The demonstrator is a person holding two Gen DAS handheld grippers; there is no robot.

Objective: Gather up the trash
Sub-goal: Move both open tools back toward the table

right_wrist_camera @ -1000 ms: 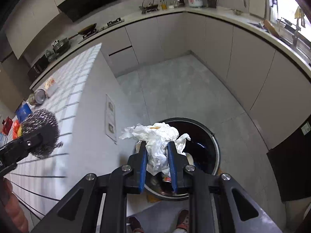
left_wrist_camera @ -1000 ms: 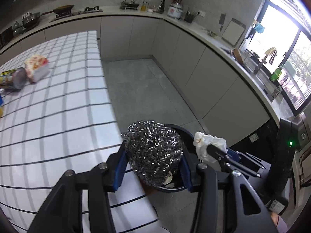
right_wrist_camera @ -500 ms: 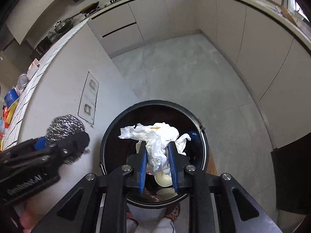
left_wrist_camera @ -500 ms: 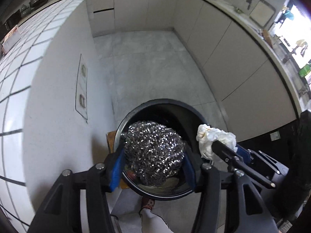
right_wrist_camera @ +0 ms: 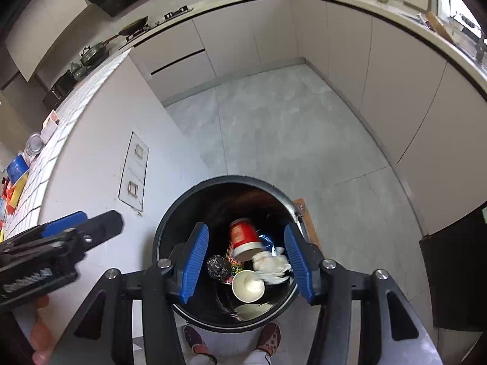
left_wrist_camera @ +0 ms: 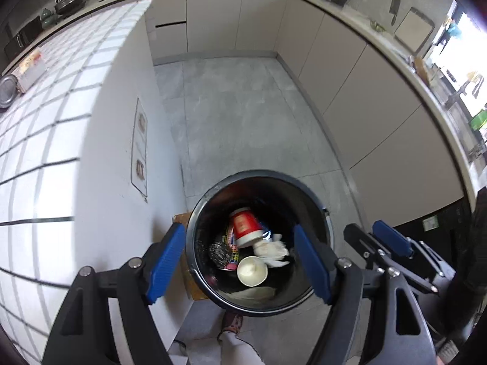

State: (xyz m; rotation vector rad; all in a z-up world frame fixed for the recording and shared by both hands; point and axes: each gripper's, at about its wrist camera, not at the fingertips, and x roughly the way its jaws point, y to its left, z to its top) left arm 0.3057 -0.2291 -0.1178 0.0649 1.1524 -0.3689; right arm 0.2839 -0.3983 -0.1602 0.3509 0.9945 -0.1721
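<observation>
A round black trash bin [left_wrist_camera: 316, 203] [right_wrist_camera: 170, 216] stands on the floor below both grippers. Inside lie a steel-wool scrubber [left_wrist_camera: 219, 253] [right_wrist_camera: 218, 266], a crumpled white tissue [left_wrist_camera: 271, 250] [right_wrist_camera: 271, 265], a red paper cup [left_wrist_camera: 245, 227] [right_wrist_camera: 243, 238], a white cup [left_wrist_camera: 252, 271] [right_wrist_camera: 248, 285] and printed wrappers. My left gripper [left_wrist_camera: 240, 264] hangs over the bin, its jaws opening with nothing between them. My right gripper [right_wrist_camera: 247, 263] is also above the bin, jaws opening and empty. Each gripper shows at the edge of the other's view.
The white tiled island [left_wrist_camera: 45, 127] rises at the left with a can and a packet [left_wrist_camera: 29, 65] on top; coloured items [right_wrist_camera: 16, 176] sit further along it. Cabinets [left_wrist_camera: 380, 115] line the right wall. The person's shoes [right_wrist_camera: 268, 339] stand by the bin.
Both grippers opened over the bin. The steel-wool scrubber dropped from the left one and the white tissue from the right one; both now lie inside the bin.
</observation>
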